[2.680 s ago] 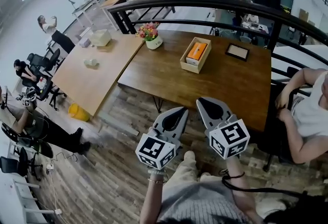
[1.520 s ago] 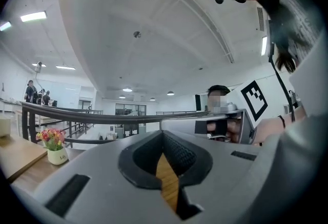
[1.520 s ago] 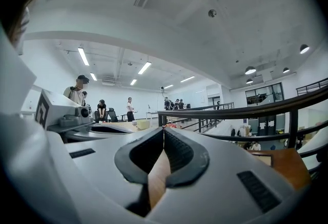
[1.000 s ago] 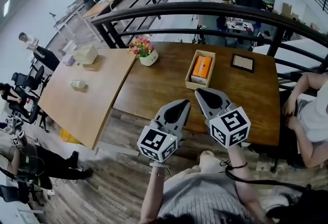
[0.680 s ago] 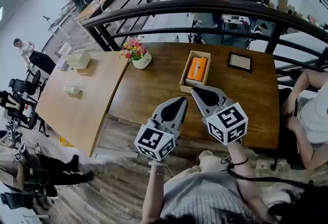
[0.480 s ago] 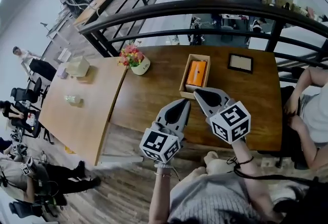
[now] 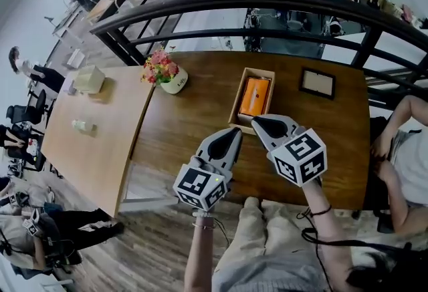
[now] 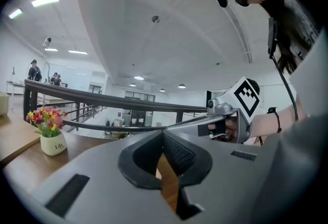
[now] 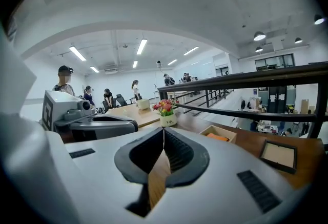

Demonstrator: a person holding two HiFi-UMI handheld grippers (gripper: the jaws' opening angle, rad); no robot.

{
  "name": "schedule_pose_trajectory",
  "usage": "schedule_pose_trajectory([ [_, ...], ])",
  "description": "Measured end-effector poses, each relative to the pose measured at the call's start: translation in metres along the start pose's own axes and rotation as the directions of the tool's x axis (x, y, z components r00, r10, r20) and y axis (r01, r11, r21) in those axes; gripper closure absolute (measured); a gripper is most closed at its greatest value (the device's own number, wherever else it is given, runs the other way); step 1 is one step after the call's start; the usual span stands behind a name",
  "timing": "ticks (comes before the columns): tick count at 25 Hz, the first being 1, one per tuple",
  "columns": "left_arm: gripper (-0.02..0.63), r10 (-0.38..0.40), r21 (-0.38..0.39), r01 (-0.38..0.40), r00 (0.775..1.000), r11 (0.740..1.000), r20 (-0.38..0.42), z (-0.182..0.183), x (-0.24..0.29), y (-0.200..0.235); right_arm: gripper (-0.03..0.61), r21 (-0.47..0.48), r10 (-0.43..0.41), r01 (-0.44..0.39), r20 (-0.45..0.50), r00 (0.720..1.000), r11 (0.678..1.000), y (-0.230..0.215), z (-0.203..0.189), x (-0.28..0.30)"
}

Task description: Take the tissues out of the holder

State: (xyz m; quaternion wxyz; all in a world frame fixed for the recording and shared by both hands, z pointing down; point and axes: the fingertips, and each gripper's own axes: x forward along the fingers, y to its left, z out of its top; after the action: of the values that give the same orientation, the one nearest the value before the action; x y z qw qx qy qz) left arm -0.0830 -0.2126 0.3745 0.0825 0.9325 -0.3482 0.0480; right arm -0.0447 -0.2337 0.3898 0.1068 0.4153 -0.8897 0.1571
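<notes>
Far over on the left there is a pale table (image 7: 93, 143) with a small box (image 7: 89, 79) on it. Next to it stands a dark brown table (image 7: 194, 123), and the two touch along one edge. Near that edge, at the back of the dark table, a white pot of flowers (image 7: 164, 75) sits upright.

The person stands at the near side of the dark table and holds both tools out over it. The left gripper (image 7: 235, 131) points toward the back of the table. Its two jaws are pressed together at the tips, and there is nothing between them. Only the brown table top shows through the little gap lower down.

Just past it is the holder (image 7: 237, 98), an open wooden box lying flat near the middle of the dark table. The tissues (image 7: 254, 95) are inside it, in an orange pack. Nothing is touching the pack.

The right gripper (image 7: 256, 123) is close beside the left one, but they do not touch. Its tip points at the near end of the holder. From its own camera the holder is a little way ahead and off to the right, so the tool is not on it. Its jaws are pressed together at the tips too, with nothing in them.

Further right, a small picture frame (image 7: 317, 83) is on the dark table near the back. A black railing (image 7: 267, 0) curves round behind the table. At the far right a person (image 7: 404, 150) sits by the table's end.
</notes>
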Motion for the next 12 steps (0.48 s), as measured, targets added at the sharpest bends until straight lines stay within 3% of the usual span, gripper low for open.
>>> schedule_pose_trajectory([
  [12,0.606,-0.104,-0.042,0.101,0.993,0.994,-0.061,-0.023,0.026,0.033,0.565,-0.004,-0.063,0.063,-0.126,0.99,0.998,-0.034,-0.023,0.036],
])
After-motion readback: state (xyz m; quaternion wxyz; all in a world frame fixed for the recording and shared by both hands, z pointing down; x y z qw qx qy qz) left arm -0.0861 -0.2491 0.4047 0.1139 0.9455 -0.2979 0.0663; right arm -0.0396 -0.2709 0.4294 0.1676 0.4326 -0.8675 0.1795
